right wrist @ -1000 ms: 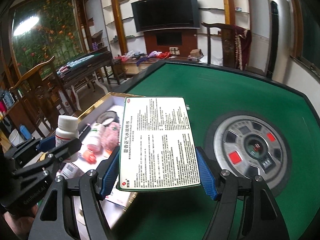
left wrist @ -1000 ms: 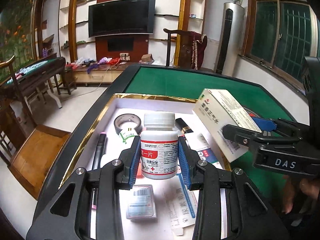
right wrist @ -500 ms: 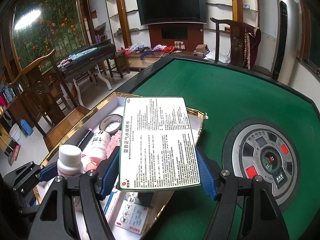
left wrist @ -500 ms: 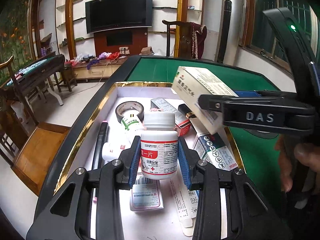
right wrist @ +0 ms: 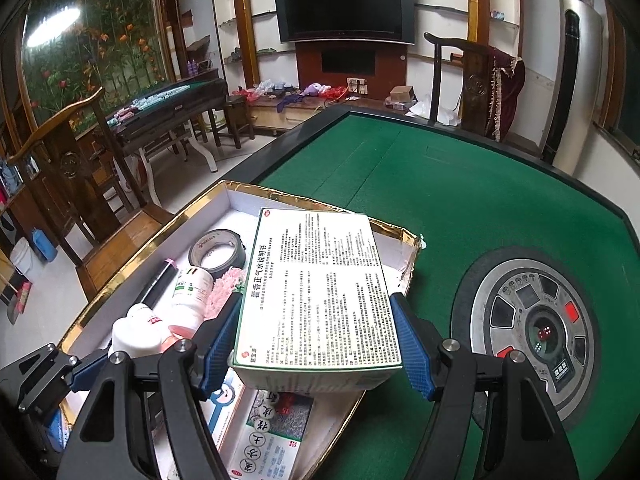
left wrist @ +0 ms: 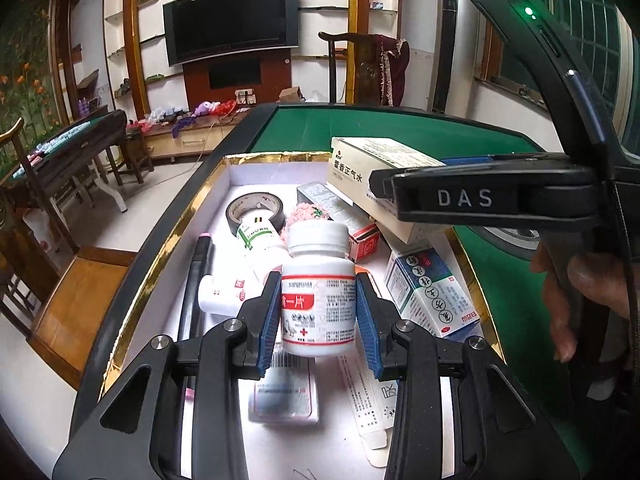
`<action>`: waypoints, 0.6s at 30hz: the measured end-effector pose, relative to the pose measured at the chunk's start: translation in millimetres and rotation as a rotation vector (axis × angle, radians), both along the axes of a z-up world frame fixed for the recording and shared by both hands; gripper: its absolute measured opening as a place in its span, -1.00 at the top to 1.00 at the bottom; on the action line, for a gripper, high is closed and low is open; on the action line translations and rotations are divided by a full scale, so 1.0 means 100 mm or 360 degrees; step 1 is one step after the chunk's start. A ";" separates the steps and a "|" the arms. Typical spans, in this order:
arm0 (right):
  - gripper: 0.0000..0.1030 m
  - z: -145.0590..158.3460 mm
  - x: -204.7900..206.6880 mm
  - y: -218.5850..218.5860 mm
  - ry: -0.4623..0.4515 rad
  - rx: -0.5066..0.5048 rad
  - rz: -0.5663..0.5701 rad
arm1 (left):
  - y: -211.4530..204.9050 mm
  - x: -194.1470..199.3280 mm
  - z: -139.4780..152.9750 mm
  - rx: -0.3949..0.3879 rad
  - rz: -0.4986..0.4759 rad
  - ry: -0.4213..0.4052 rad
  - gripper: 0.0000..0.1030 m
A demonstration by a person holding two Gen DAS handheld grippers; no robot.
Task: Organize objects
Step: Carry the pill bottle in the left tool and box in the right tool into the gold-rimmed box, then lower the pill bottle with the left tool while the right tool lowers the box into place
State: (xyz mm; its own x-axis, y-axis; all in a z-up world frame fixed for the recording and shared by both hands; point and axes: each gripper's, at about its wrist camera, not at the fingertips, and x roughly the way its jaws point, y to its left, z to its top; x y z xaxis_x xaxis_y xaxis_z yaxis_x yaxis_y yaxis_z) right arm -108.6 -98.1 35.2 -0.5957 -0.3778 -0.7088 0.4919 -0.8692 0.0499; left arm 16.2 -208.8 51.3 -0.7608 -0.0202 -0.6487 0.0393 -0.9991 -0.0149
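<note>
Over the gold-rimmed tray (left wrist: pixel 218 168), the left gripper (left wrist: pixel 318 312) pinches a white pill bottle (left wrist: pixel 318 300) with a red-banded label. The right gripper (right wrist: pixel 316 340), marked "DAS", clamps a medicine box (right wrist: pixel 318 292) reading "藿香正气水" above the tray's far right part.

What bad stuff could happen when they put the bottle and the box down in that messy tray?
The big medicine box might land on the tape roll and pink thing, then tip. The white bottle is held upright over loose packets; set there, it could wobble and fall over.
</note>
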 end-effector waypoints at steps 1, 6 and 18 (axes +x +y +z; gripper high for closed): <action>-0.39 0.00 -0.01 -0.01 0.0000 0.0002 -0.0001 | 0.00 0.00 -0.01 0.0000 0.0000 -0.0005 0.31; -0.39 -0.01 -0.04 -0.07 -0.0009 0.0028 0.0002 | -0.01 0.00 -0.04 -0.0002 -0.0005 -0.0014 0.32; -0.39 -0.10 -0.19 -0.19 -0.0035 0.0076 -0.0024 | -0.03 -0.05 -0.11 0.0000 -0.0020 -0.0066 0.32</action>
State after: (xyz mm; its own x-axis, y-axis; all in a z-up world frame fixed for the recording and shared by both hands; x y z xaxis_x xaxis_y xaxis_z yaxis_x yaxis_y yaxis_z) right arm -127.9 -117.4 24.7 -0.5852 -0.3346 -0.7386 0.4783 -0.8780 0.0188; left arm 11.2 -211.3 39.8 -0.7334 -0.0110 -0.6797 0.0275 -0.9995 -0.0135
